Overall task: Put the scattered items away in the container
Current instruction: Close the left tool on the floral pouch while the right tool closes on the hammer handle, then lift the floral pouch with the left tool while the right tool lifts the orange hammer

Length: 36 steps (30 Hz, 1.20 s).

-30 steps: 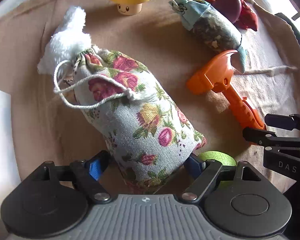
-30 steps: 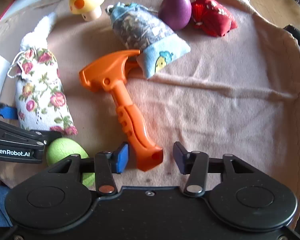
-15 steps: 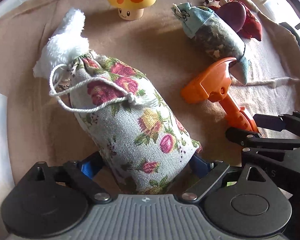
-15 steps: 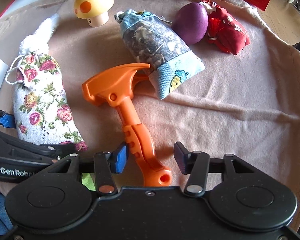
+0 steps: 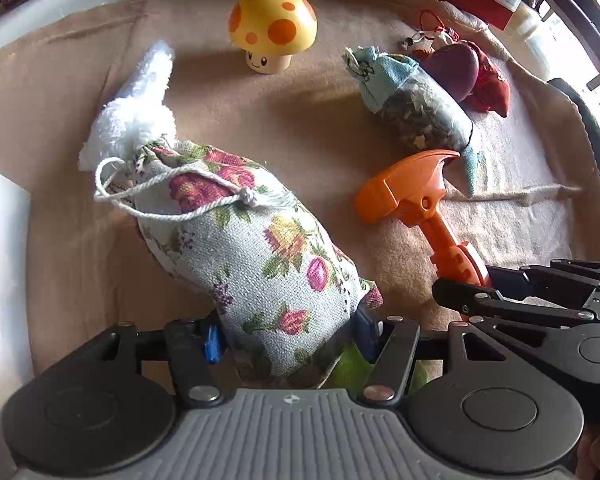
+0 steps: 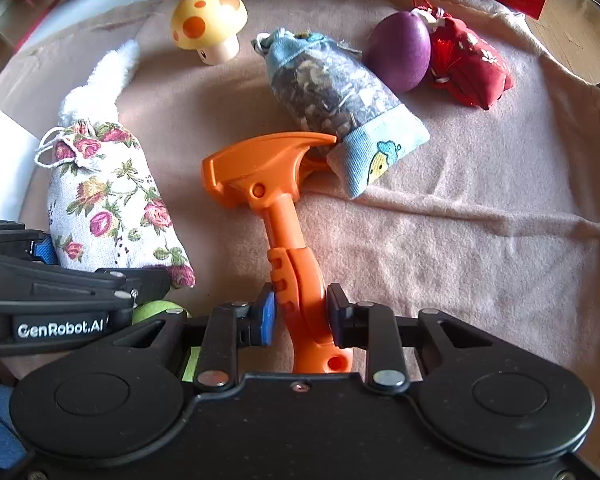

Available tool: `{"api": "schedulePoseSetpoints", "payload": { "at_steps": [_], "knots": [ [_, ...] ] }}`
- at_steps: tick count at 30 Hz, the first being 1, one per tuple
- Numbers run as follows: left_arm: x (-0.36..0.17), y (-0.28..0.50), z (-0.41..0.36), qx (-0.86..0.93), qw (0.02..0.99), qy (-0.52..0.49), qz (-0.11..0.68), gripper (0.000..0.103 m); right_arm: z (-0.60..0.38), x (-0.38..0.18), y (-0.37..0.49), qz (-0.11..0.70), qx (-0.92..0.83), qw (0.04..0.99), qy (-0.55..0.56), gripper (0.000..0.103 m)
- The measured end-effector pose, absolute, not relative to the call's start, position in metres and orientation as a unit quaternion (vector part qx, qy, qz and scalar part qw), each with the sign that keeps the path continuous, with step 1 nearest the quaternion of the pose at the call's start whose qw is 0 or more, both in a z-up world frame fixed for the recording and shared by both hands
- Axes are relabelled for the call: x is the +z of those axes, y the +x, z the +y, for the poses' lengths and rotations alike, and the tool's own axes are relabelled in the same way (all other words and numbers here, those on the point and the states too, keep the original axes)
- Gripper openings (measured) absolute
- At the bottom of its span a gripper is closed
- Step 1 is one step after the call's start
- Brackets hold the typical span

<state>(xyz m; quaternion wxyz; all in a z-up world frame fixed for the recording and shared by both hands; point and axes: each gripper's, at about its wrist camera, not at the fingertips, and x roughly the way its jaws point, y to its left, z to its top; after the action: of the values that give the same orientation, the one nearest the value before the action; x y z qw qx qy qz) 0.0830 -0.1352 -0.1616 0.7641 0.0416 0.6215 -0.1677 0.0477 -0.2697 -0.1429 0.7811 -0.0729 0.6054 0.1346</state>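
Two grippers side by side near the front edge of a table draped in a tan blanket (image 6: 479, 208), both pointing steeply down. Left gripper (image 5: 288, 336) closing its jaws on the bottom end of a flowered drawstring bag (image 5: 252, 248), blue pads pressed against the cloth on both sides; bag lying slantwise toward the left edge, white fluffy stuffing (image 5: 136, 116) sticking out of its tied mouth. Right gripper (image 6: 301, 316) closing its jaws on the handle of an orange toy hammer (image 6: 276, 184), pads tight against the grip on either side; hammer head farther toward the middle of the table, its claw touching a blue pouch of dried herbs (image 6: 339, 100). A green egg (image 6: 156, 310) tucked just beside the flowered bag at the front edge, mostly hidden by the left gripper. Toward the back edge, a yellow mushroom toy (image 6: 208, 24) standing upright, and a purple egg (image 6: 399, 50) touching a red cloth pouch (image 6: 471, 72) toward the back right corner. A white sheet or wall at the far left edge, cannot tell whether it belongs to the container.
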Motion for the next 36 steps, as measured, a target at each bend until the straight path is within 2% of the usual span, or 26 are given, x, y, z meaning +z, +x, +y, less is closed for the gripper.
{"api": "schedulePoseSetpoints", "payload": {
  "at_steps": [11, 20, 26, 27, 32, 34, 36],
  "knots": [
    [-0.130, 0.080, -0.127, -0.181, 0.779, 0.020, 0.600, 0.061, -0.295, -0.131, 0.046, 0.602, 0.126, 0.787, -0.032, 0.027],
    [-0.101, 0.074, -0.136, -0.195, 0.797, 0.043, 0.570, 0.059, -0.306, -0.080, 0.040, 0.556, 0.139, 0.819, 0.003, 0.025],
    [-0.117, 0.072, -0.138, -0.199, 0.783, 0.051, 0.587, 0.056, -0.303, -0.118, 0.029, 0.606, 0.125, 0.782, -0.077, 0.025],
    [-0.118, 0.071, -0.139, -0.200, 0.782, 0.054, 0.588, 0.056, -0.305, -0.126, 0.027, 0.610, 0.122, 0.779, -0.078, 0.033],
    [-0.124, 0.072, -0.139, -0.204, 0.775, 0.049, 0.596, 0.056, -0.306, -0.147, 0.028, 0.612, 0.110, 0.780, -0.074, 0.036],
    [-0.127, 0.074, -0.138, -0.203, 0.772, 0.049, 0.601, 0.056, -0.302, -0.150, 0.033, 0.611, 0.105, 0.781, -0.079, 0.046],
    [-0.132, 0.077, -0.136, -0.199, 0.767, 0.046, 0.609, 0.058, -0.298, -0.151, 0.037, 0.606, 0.102, 0.784, -0.085, 0.049]
  ]
}}
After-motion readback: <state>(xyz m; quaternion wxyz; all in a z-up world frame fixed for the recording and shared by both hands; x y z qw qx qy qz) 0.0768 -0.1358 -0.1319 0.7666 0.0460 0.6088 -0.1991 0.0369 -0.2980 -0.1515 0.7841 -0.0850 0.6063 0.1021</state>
